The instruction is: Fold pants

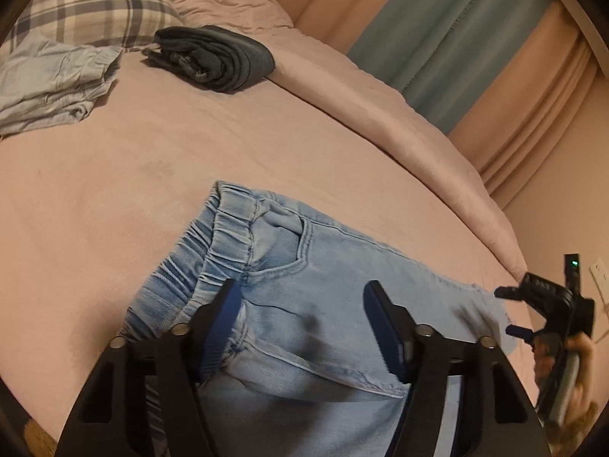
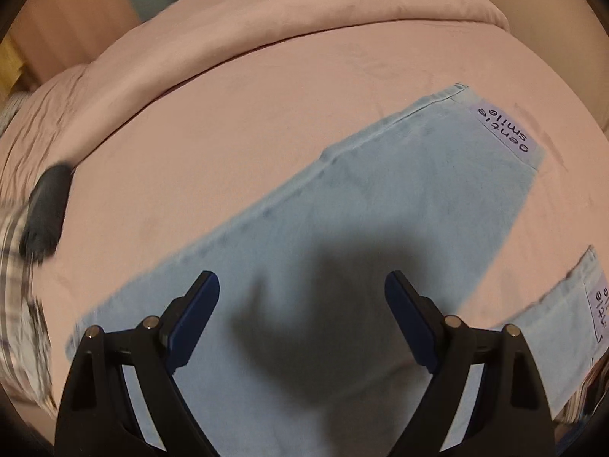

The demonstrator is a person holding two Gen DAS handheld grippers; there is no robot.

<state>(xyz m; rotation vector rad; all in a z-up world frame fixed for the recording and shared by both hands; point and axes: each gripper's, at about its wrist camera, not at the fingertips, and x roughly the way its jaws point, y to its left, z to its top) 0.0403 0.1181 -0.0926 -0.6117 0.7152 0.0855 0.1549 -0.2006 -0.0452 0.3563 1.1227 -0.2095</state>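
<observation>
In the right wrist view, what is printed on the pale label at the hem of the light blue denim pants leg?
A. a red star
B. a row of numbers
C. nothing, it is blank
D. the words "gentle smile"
D: the pale rectangular label at the hem of the light blue denim pants carries dark lettering that reads "gentle smile", seen upside down from the right gripper.

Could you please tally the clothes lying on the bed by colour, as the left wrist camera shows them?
Light blue denim: 1, the jeans under the left gripper
Dark grey: 1, the folded garment
Pale blue-grey: 1, the crumpled garment
Total: 3
</observation>
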